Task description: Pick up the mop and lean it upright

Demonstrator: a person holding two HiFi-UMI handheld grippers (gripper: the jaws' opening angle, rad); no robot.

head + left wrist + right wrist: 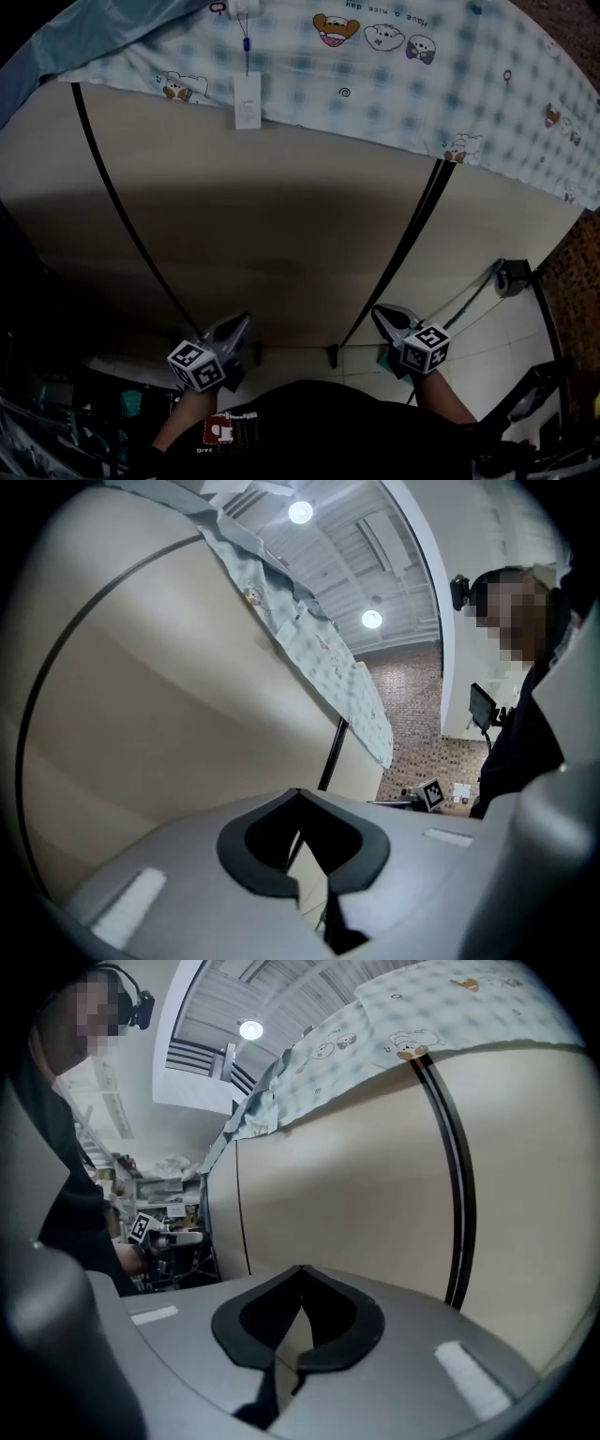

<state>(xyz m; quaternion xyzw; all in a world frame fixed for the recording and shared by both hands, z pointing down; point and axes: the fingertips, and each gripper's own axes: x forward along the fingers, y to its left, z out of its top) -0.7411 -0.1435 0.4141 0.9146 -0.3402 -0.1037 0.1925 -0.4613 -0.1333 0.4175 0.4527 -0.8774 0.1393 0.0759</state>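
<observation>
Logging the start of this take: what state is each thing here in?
Left claw: shut, empty.
Right claw: shut, empty.
Patterned cloth: draped along the top of the beige panel.
Paper tag: hanging from the cloth.
Ceiling lights: on.

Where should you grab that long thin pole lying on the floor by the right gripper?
Grip the thin pole, probably the mop's handle, on its bare shaft short of the dark head, coming from above with the right gripper, jaws across it. It lies flat, so only its top is free. Open its shut jaws first.
</observation>
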